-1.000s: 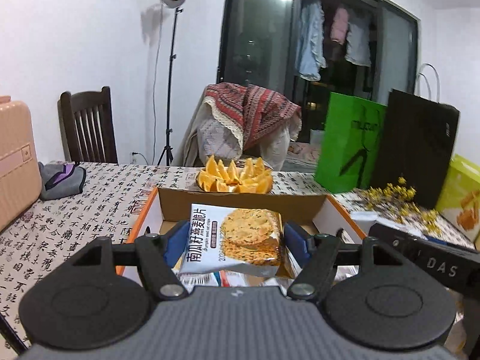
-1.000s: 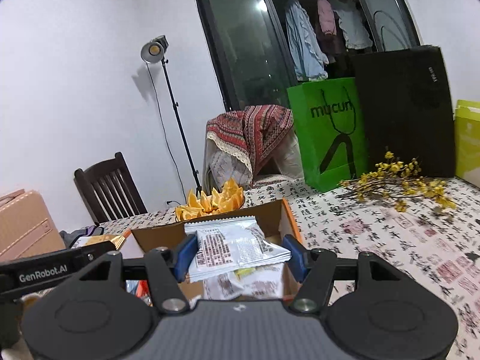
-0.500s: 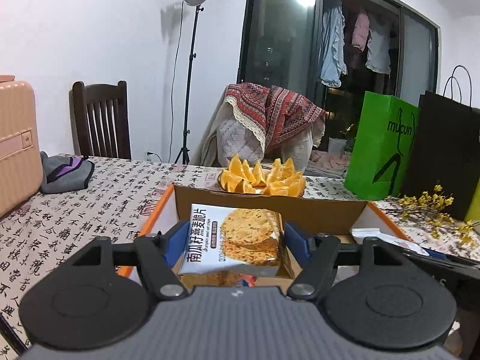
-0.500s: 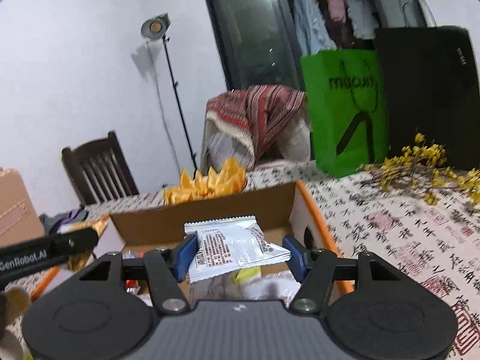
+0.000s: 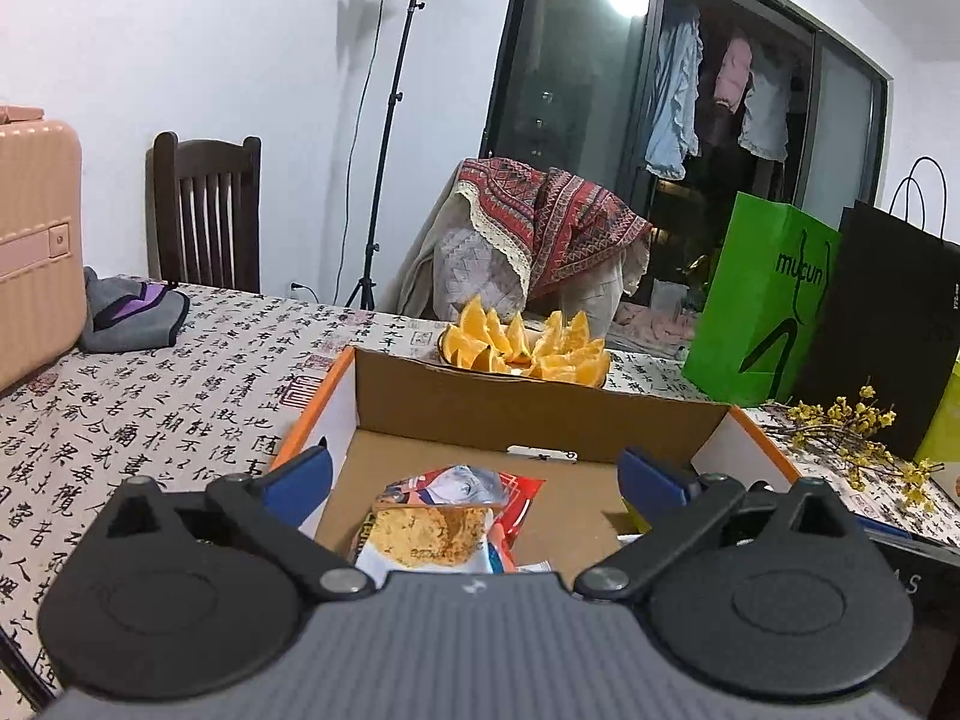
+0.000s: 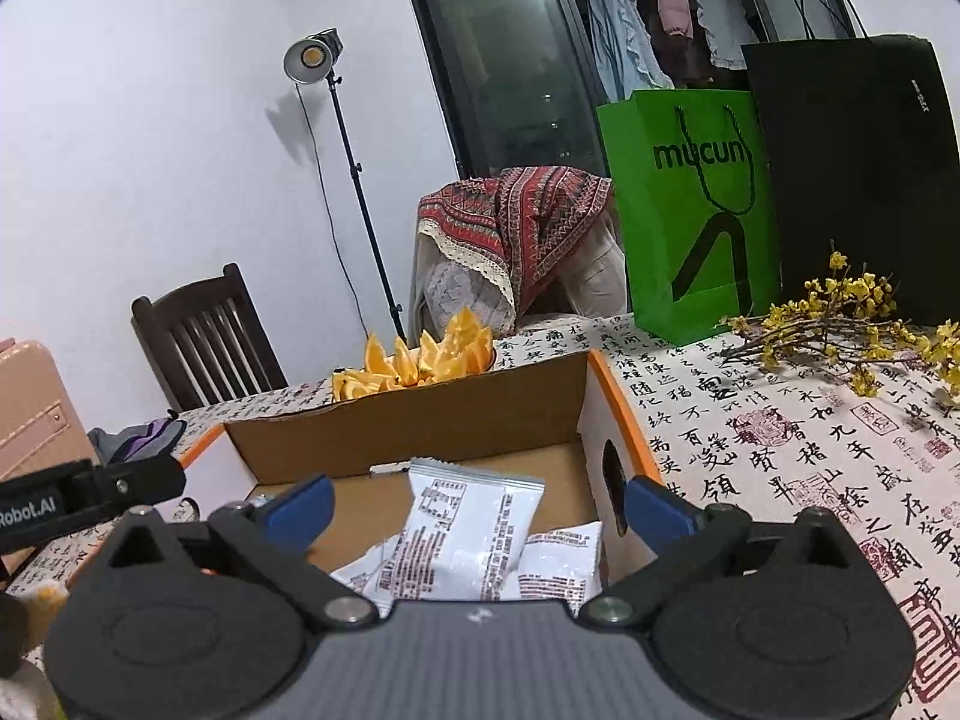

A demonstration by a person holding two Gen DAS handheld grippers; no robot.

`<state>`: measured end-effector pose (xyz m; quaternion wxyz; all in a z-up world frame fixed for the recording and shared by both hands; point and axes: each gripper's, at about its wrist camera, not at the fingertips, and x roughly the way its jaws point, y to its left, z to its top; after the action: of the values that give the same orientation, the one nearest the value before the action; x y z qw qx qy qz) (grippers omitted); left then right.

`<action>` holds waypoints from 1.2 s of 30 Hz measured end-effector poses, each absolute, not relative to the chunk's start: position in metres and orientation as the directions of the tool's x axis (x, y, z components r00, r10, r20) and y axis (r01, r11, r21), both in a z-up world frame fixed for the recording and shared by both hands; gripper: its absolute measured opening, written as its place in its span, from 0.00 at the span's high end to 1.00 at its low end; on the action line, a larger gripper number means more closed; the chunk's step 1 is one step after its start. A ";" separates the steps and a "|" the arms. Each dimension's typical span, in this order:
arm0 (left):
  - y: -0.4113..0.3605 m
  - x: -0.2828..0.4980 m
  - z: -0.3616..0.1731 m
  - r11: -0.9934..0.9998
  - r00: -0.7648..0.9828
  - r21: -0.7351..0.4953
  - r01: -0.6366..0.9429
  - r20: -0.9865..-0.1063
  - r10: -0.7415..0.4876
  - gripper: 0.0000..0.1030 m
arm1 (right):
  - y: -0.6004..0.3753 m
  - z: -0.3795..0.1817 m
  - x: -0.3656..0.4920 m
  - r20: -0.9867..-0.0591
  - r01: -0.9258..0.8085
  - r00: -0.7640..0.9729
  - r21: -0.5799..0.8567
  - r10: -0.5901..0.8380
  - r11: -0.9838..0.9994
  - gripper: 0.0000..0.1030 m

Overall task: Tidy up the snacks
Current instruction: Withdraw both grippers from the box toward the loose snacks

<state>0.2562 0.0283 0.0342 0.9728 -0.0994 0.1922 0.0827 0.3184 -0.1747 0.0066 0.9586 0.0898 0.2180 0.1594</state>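
Hovering over the near edge of the cardboard box (image 5: pixel 528 414), the left gripper (image 5: pixel 474 477) was recorded with its blue fingers (image 5: pixel 297 477) spread wide apart and nothing between them. Below the gap, a cracker packet (image 5: pixel 429 534) was seen lying on the box floor towards the near left corner, resting on a red-and-blue wrapper (image 5: pixel 510 495). The right gripper (image 6: pixel 477 504) was likewise noted with fingers (image 6: pixel 657 510) parted and empty, positioned above the near right part of the same cardboard box (image 6: pixel 408 426). A white snack packet (image 6: pixel 465 531) was observed lying there, printed side up, on top of further white packets (image 6: pixel 561 561) against the right wall. Behind the far wall of the box, a bowl of orange wedges (image 5: pixel 525 348) was logged on the table (image 5: pixel 150 396). Further along the far right edge, a green paper bag (image 6: pixel 687 210) and a black paper bag (image 6: pixel 858 174) were noted standing upright side by side, with yellow flower sprigs (image 6: pixel 840 324) laid in front of them. A grey pouch (image 5: pixel 132 315) was seen at the far left edge.
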 end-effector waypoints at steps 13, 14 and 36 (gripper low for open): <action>0.025 0.221 0.068 0.955 0.903 -0.180 -0.237 -0.404 0.148 0.00 | -0.195 0.043 0.279 -0.374 -0.234 0.878 0.209 0.299 0.949 0.00; 0.025 0.217 0.071 0.955 0.903 -0.183 -0.235 -0.404 0.144 0.00 | -0.198 0.046 0.274 -0.378 -0.238 0.875 0.210 0.303 0.948 0.00; 0.005 0.121 0.011 0.994 0.855 -0.073 -0.081 -0.518 0.032 0.00 | -0.210 -0.002 0.171 -0.529 -0.345 0.779 0.084 0.336 0.935 0.00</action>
<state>0.1209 0.0050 0.0109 0.9620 -0.0462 0.2676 0.0293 0.1706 -0.2099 -0.0019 0.9431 -0.0087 0.2790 0.1804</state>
